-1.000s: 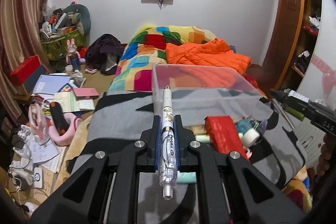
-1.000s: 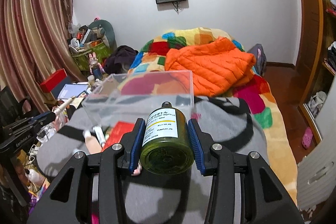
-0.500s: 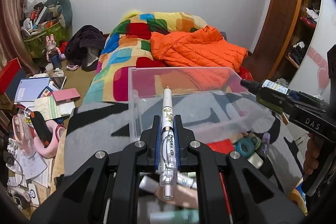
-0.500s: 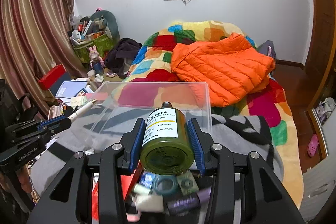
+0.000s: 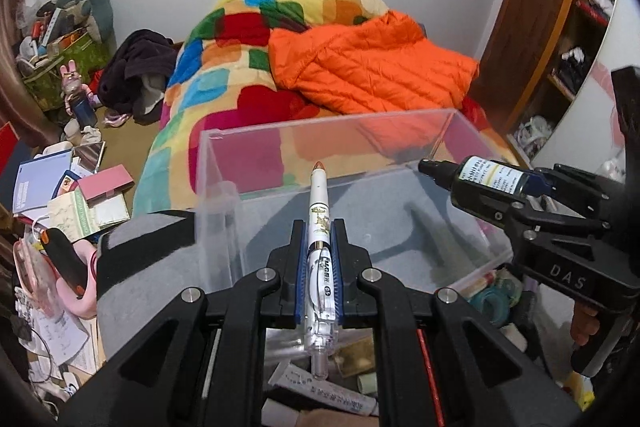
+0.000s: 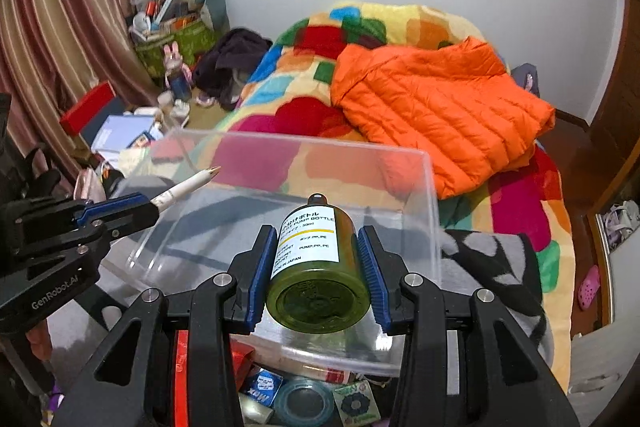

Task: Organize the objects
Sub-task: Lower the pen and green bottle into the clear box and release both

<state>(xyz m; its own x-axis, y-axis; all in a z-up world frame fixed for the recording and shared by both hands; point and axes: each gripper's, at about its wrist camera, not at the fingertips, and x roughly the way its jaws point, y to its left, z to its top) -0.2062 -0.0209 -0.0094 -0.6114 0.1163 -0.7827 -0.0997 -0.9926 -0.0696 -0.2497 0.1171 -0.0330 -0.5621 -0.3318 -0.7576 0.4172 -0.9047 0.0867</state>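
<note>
My left gripper [image 5: 319,231] is shut on a white pen [image 5: 320,247] that points forward over the near edge of a clear plastic box [image 5: 224,195]. The box stands empty on a grey and black blanket [image 5: 132,267]. My right gripper [image 6: 318,243] is shut on a dark green pump bottle [image 6: 316,267] with a white label, held over the box [image 6: 434,219]. In the left wrist view the bottle [image 5: 484,179] shows at the right, over the box's right wall. In the right wrist view the pen [image 6: 184,187] shows at the left.
Small items lie on the blanket in front of the box: a tape roll [image 6: 306,403], a blue pack [image 6: 262,387], a red box [image 6: 182,375], a tube [image 5: 320,391]. An orange jacket [image 6: 436,107] lies on the bed beyond. Papers and clutter [image 5: 60,199] cover the floor at left.
Both grippers have moved forward and up, from in front of the box to over it. The pen and the bottle stay gripped. The loose items have dropped to the bottom of both views.
</note>
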